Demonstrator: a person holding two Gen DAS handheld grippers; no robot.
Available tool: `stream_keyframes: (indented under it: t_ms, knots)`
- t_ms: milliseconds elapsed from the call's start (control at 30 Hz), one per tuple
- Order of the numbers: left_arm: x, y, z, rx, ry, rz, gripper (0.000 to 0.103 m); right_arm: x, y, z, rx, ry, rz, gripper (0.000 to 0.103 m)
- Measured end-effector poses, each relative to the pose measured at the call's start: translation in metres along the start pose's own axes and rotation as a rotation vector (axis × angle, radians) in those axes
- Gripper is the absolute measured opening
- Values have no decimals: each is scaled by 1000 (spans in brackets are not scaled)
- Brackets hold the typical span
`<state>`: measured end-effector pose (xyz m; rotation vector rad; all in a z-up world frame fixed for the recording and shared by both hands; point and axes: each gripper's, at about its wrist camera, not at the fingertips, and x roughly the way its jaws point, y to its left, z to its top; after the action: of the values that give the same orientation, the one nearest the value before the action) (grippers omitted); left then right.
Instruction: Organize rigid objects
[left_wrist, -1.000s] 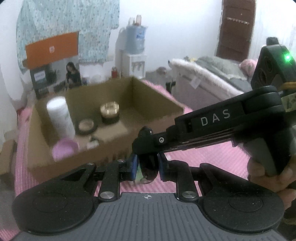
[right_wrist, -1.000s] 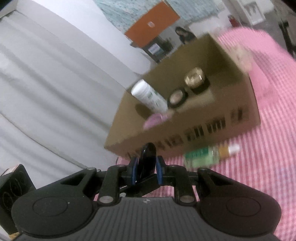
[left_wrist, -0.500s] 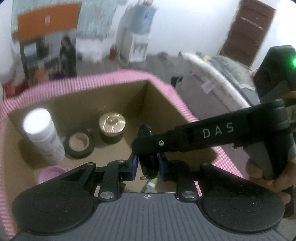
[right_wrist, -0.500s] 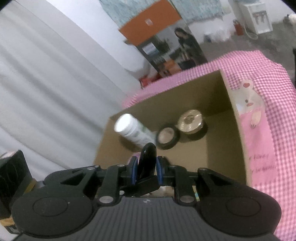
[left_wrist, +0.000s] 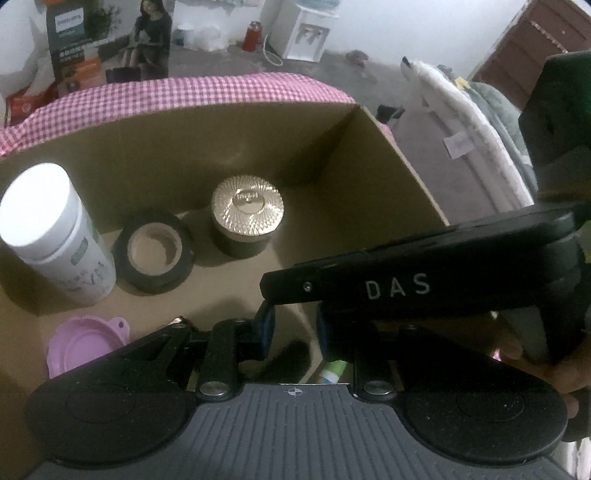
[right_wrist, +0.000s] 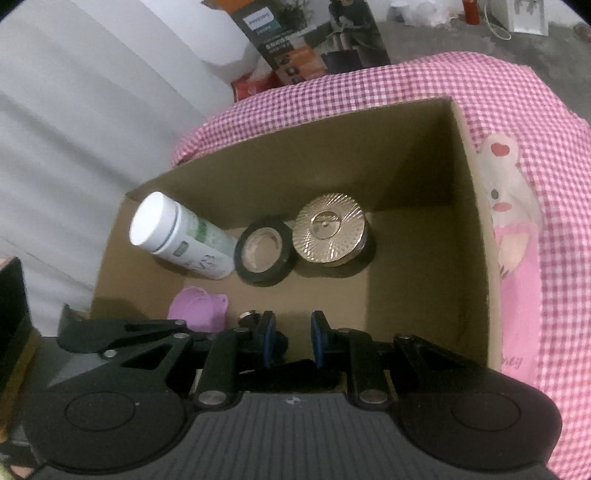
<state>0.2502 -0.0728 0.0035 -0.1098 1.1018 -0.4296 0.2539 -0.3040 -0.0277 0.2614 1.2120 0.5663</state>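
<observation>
An open cardboard box (left_wrist: 221, 147) (right_wrist: 332, 155) holds a white bottle (left_wrist: 55, 236) (right_wrist: 177, 240), a black tape roll (left_wrist: 153, 253) (right_wrist: 264, 254), a gold-lidded jar (left_wrist: 246, 218) (right_wrist: 328, 232) and a pink lid (left_wrist: 85, 345) (right_wrist: 199, 306). Both grippers hang over the box's near part, pointing down. My left gripper (left_wrist: 293, 325) is opening, with bare cardboard showing between its blue pads. My right gripper (right_wrist: 291, 332) also shows a gap. A small black object (left_wrist: 291, 356) (right_wrist: 301, 363) sits low under both, mostly hidden. The right gripper's finger (left_wrist: 399, 286) crosses the left wrist view.
The box stands on a pink checked cloth (right_wrist: 554, 184) with a cartoon print at its right. A green and white bottle (left_wrist: 334, 369) peeks out just under the left gripper. A hand (left_wrist: 532, 365) holds the right gripper. Bedding and floor lie beyond.
Both grippers moved from in front of the box to above its inside and tilted downward. The black object that stood pinched between both pairs of pads now sits lower, out of the pads.
</observation>
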Motion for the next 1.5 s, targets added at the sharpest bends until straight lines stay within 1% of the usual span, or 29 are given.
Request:
stream_keyframes:
  t_ms: [67, 100, 167, 233, 333, 367, 400, 433, 467, 500, 600, 667, 733, 800, 933, 1000, 1067, 1100, 1133, 1233, 1300, 1433, 1500]
  knots:
    - [-6, -3, 0, 12, -25, 10, 31, -3, 0, 1, 2, -4, -3, 24]
    - [-12, -6, -2, 24, -42, 20, 36, -5, 0, 0, 2, -12, -4, 24]
    - [-21, -12, -3, 49, -75, 36, 40, -12, 1, -3, -5, -41, -1, 24]
    - [-33, -17, -6, 70, -112, 42, 52, -26, 3, -8, -11, -74, 8, 25]
    - [-55, -25, -16, 112, -179, 50, 62, -51, 5, -19, -9, -133, 38, 26]
    - [-63, -29, -21, 130, -201, 54, 64, -63, 5, -25, -7, -161, 54, 27]
    - [-70, -32, -26, 145, -220, 56, 69, -72, 5, -31, -3, -187, 65, 33]
    - [-76, -36, -30, 158, -238, 59, 72, -82, 4, -37, 1, -214, 76, 50]
    - [-81, -39, -36, 174, -254, 61, 74, -94, 3, -45, 4, -251, 89, 57]
    - [-86, -42, -41, 184, -266, 61, 76, -104, 2, -54, 6, -286, 99, 62]
    - [-99, -49, -58, 208, -291, 58, 82, -134, -3, -87, 17, -379, 123, 62]
    - [-106, -48, -69, 232, -305, 55, 86, -148, -8, -108, 40, -421, 144, 62]
    - [-111, -52, -84, 261, -312, 58, 92, -155, -15, -132, 75, -451, 167, 62]
    - [-111, -56, -98, 296, -300, 49, 94, -156, -23, -153, 117, -467, 185, 62]
    - [-94, -64, -123, 359, -243, 40, 94, -138, -41, -190, 222, -459, 217, 62]
    - [-80, -68, -132, 395, -216, 59, 94, -122, -49, -204, 279, -436, 232, 60]
    - [-66, -72, -137, 428, -201, 83, 92, -106, -57, -212, 330, -411, 257, 56]
    - [-60, -75, -141, 450, -196, 100, 89, -99, -61, -215, 354, -398, 268, 53]
    - [-53, -77, -142, 473, -193, 119, 84, -91, -64, -216, 373, -386, 276, 51]
    - [-36, -82, -143, 528, -188, 167, 74, -73, -71, -215, 409, -359, 282, 49]
    - [-26, -84, -143, 562, -187, 189, 72, -66, -74, -215, 420, -348, 275, 49]
    - [-9, -89, -144, 623, -174, 247, 60, -55, -78, -210, 434, -328, 274, 49]
    - [-2, -94, -145, 657, -170, 276, 57, -50, -80, -207, 436, -323, 272, 49]
